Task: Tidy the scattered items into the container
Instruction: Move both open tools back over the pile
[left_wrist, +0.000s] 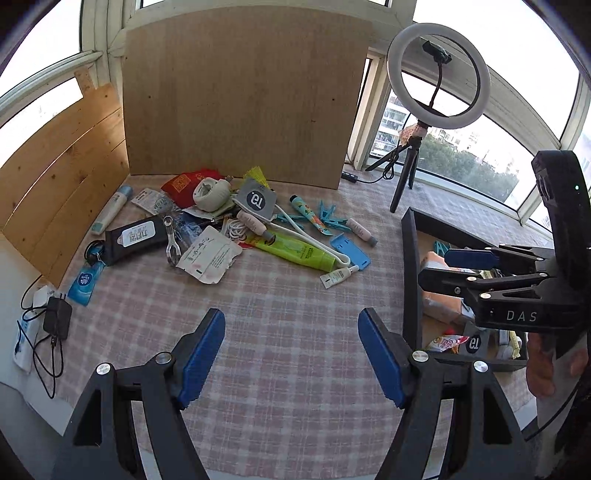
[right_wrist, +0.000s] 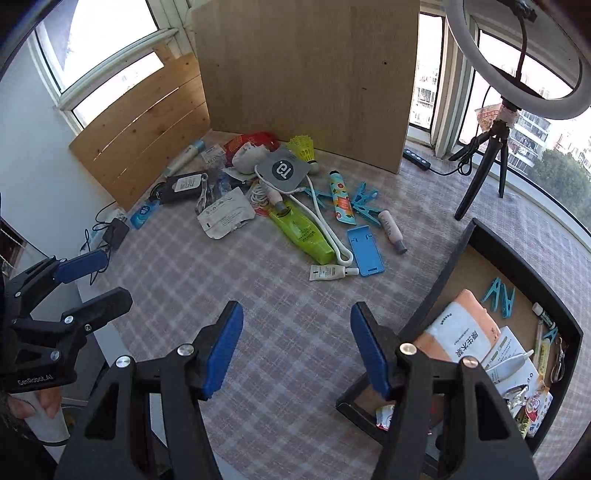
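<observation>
My left gripper (left_wrist: 291, 354) and my right gripper (right_wrist: 295, 347) both have their jaws wide apart with nothing between them, above the bare checked cloth of the surface (right_wrist: 258, 295). The scattered items are piled beyond the black container (right_wrist: 436, 280), toward the wooden board (left_wrist: 243, 92). The ones nearest to my jaws are the small white tube (right_wrist: 328, 272), the blue holder (right_wrist: 365, 251) and the green tube (right_wrist: 306, 232). I think the risk is the crowding: the white cable (right_wrist: 328, 229) lies just beside the green tube and seems to cross it, so a grip there may drag other things along or push the small tube away. The container is already quite full near its front wall, so a dropped thing may land on the rim.
</observation>
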